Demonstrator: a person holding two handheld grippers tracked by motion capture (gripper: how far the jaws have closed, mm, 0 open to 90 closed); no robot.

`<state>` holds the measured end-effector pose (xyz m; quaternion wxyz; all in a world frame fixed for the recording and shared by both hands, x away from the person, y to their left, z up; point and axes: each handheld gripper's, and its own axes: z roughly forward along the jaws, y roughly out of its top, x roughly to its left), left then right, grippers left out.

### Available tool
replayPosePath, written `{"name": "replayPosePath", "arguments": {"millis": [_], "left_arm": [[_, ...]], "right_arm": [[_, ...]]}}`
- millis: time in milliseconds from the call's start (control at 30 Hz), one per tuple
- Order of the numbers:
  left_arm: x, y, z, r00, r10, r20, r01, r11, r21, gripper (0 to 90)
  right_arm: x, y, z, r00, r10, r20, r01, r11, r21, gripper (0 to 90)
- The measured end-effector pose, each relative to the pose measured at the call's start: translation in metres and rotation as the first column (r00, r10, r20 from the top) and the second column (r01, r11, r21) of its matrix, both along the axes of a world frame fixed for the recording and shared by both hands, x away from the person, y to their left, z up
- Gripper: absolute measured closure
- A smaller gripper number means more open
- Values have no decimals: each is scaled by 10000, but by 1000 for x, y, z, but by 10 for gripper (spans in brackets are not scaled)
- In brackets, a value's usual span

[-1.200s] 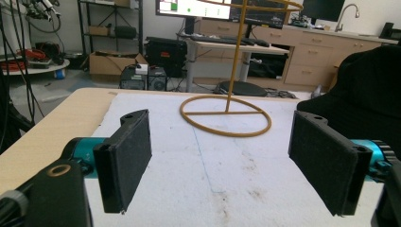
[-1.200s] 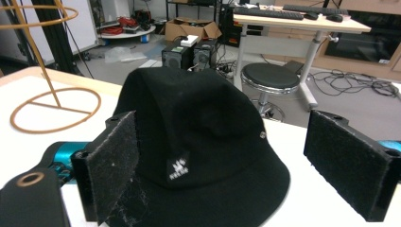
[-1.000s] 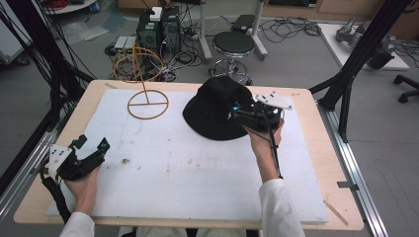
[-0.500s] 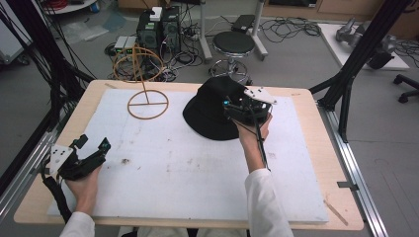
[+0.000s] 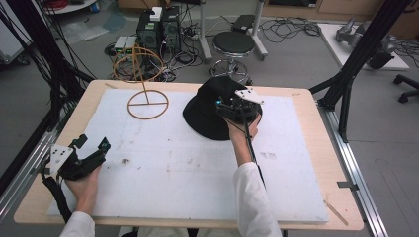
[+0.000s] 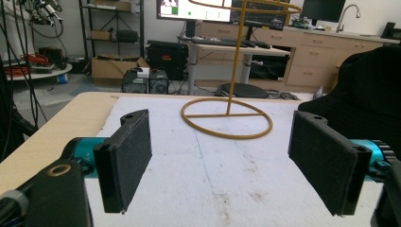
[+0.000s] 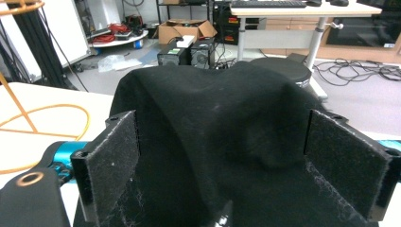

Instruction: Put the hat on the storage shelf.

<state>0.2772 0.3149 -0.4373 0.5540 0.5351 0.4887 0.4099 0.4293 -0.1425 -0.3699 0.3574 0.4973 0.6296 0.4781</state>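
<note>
Right tongs [image 5: 232,106] advanced, spread wide over the black hat [image 5: 210,111].

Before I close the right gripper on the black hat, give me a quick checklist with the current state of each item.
1. Right gripper open: ok, fingers spread wide.
2. Black hat between the right fingers: ok, the crown sits in the gap.
3. Fingers touching the fabric: cannot tell.
4. Left gripper away from the hat: ok, open at the near left of the white mat.
5. Wire hat stand upright and bare: ok, beside the hat.
</note>
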Motion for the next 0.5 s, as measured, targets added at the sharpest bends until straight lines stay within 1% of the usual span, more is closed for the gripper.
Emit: {"name": "replayPosePath", "arguments": {"millis": [133,233,267,367,433,467,500], "left_arm": [[0,0,0,10000,22,17,-22,10000,17,224],[0,0,0,10000,30,28,-30,10000,38,224],[0,0,0,10000,43,49,-43,10000,74,225],[0,0,0,10000,39,80,-39,10000,72,226],[0,0,0,10000,43,60,-44,10000,62,226],[0,0,0,10000,48,45,-49,10000,82,227],[0,0,-1,10000,50,47,-50,10000,86,229]], "right_arm": [[7,6,-10,10000,-40,-62,39,9999,-160,108],[12,8,-19,9998,-113,-174,116,9998,143,109],[13,10,-21,9996,-174,-233,178,9997,176,108],[17,13,-29,9992,-238,-336,237,9997,-34,109],[18,13,-31,9990,-270,-363,269,9996,-51,109],[20,13,-35,9983,-324,-492,323,9995,-32,117],[20,13,-36,9977,-373,-568,372,9993,-30,157]]}}
